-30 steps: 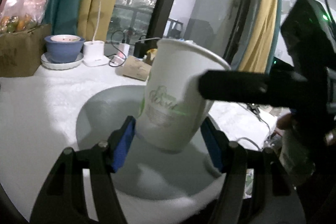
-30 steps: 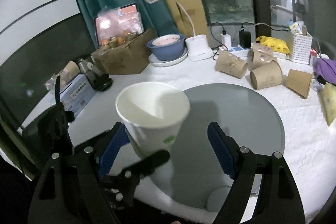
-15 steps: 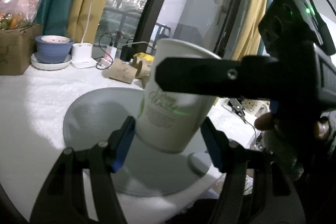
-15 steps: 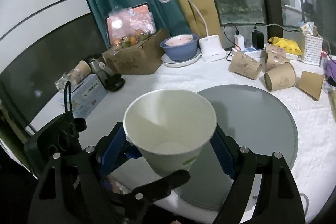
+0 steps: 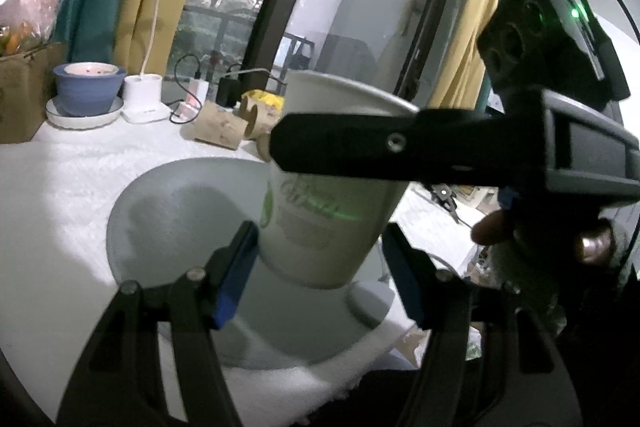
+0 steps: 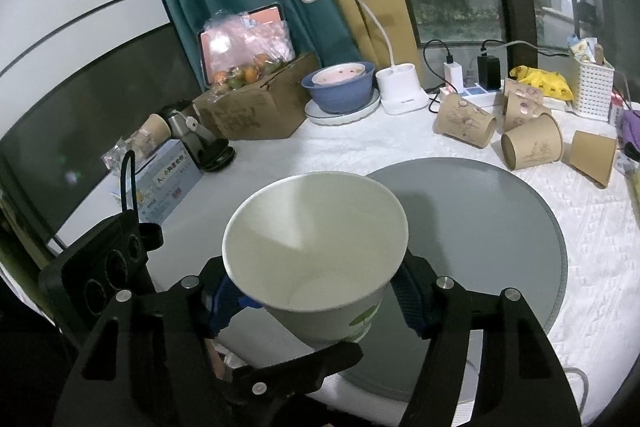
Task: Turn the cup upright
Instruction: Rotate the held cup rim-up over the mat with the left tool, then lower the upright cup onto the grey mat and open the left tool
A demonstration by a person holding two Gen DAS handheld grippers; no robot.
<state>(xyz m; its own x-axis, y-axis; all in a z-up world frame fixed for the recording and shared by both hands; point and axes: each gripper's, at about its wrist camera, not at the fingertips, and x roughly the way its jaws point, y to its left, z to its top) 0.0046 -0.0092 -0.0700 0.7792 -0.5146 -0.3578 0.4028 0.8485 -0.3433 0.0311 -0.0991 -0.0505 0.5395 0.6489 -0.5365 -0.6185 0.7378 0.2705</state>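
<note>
A white paper cup [image 5: 320,223] with green print stands mouth-up, slightly tilted, above the grey round mat [image 5: 168,227]. My left gripper [image 5: 320,267] is shut on its lower part, blue pads against both sides. In the right wrist view the cup [image 6: 316,247] shows its empty inside. My right gripper [image 6: 320,299] has closed around the cup's upper body, blue pads touching or nearly touching both sides. The right gripper's black finger crosses the cup in the left wrist view [image 5: 380,151].
Several brown paper cups [image 6: 528,147] lie on their sides at the back right of the white cloth. A blue bowl [image 6: 340,87], a white desk lamp [image 6: 400,95], a cardboard box [image 6: 256,111] and a white basket [image 6: 592,87] stand along the back. The grey mat [image 6: 500,227] lies near the table's front edge.
The right gripper moved in from beside the cup and now has it between its pads. The left gripper kept holding the cup, raised slightly.
</note>
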